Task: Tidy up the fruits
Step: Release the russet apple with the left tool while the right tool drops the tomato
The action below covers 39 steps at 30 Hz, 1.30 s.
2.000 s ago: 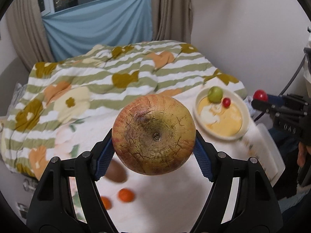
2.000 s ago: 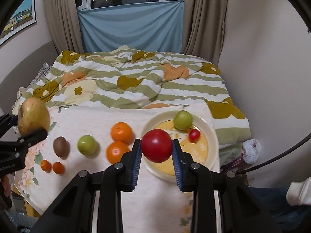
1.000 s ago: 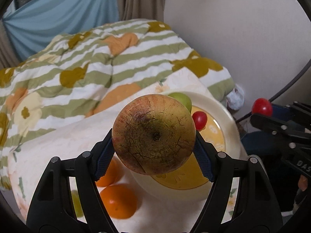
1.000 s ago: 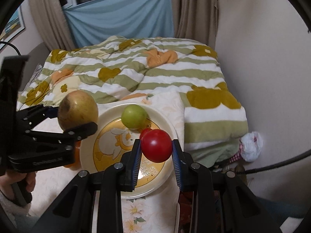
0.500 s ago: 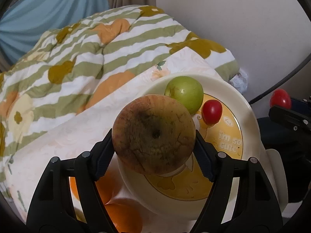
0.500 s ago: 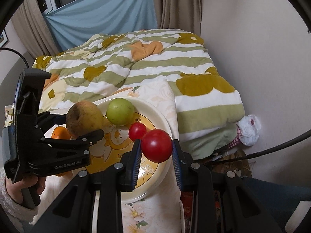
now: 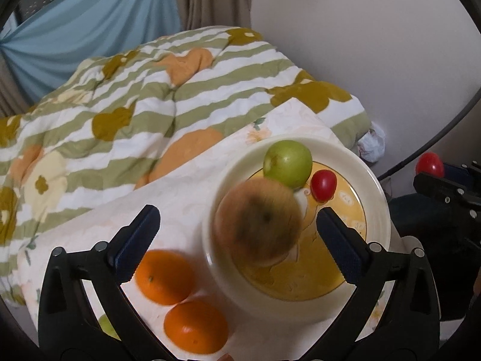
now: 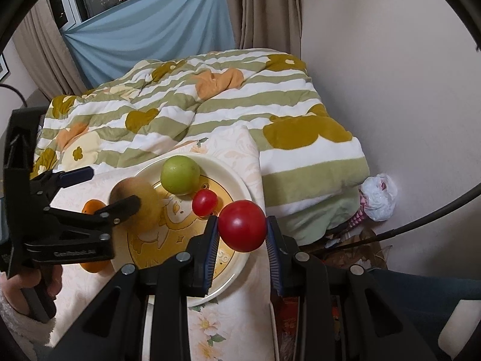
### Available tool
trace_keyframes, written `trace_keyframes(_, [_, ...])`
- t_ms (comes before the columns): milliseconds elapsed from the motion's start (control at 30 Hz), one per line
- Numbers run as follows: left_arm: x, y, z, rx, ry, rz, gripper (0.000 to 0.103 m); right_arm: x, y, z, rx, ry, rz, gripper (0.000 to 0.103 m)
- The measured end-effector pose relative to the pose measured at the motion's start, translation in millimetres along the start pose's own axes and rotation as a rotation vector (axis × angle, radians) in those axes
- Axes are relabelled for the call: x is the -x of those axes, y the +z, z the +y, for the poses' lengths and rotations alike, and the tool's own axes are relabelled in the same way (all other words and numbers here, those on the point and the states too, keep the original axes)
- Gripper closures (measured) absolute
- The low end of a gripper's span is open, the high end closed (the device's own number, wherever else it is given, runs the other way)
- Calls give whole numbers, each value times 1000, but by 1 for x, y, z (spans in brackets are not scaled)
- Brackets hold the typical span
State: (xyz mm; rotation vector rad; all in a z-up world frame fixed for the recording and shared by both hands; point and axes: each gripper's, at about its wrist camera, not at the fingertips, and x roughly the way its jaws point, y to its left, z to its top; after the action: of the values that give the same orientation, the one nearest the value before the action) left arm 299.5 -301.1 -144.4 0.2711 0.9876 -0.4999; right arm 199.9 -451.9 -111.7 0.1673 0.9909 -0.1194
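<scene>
My left gripper [image 7: 237,242] hangs over the left side of the cream plate [image 7: 377,201], its jaws opening wide. The brown apple [image 7: 258,222] is blurred between them, free of both pads, over the plate's yellow centre. A green apple [image 7: 288,163] and a small red tomato [image 7: 323,185] lie at the plate's far side. In the right wrist view my right gripper [image 8: 242,236] is shut on a larger red tomato [image 8: 242,225] above the plate's near right rim [image 8: 240,186]. The left gripper [image 8: 100,191] and brown apple [image 8: 141,207] show at left.
Two oranges [image 7: 163,276] [image 7: 195,328] and a green fruit [image 7: 105,326] lie on the floral cloth left of the plate. A striped quilt [image 8: 192,102] covers the bed behind. A wall, a white plastic bag [image 8: 377,197] and a cable [image 8: 421,225] are at right.
The left gripper's jaws have sprung wide and let go of the brown apple, which has dropped toward the plate. The right gripper still holds its tomato.
</scene>
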Motion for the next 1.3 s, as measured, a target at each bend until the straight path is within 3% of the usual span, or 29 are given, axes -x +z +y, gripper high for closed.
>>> trace_keyframes(567, [69, -46, 29, 247, 116, -19, 0, -25, 4, 14, 159, 138, 21, 75])
trace_keyframes(800, [82, -71, 33, 303, 168, 0, 0, -54, -6, 16, 237, 177, 44, 75])
trace_keyframes(1133, [78, -112, 35, 417, 172, 41, 0, -68, -9, 24, 317, 160, 44, 74])
trace_keyframes(1167, [78, -114, 35, 422, 172, 43, 0, -68, -9, 24, 321, 159, 44, 71])
trace_keyframes(1200, [78, -116, 34, 424, 171, 46, 0, -68, -9, 24, 322, 151, 41, 59])
trace_keyframes(1300, [79, -119, 32, 426, 173, 52, 0, -65, -9, 22, 311, 155, 32, 41])
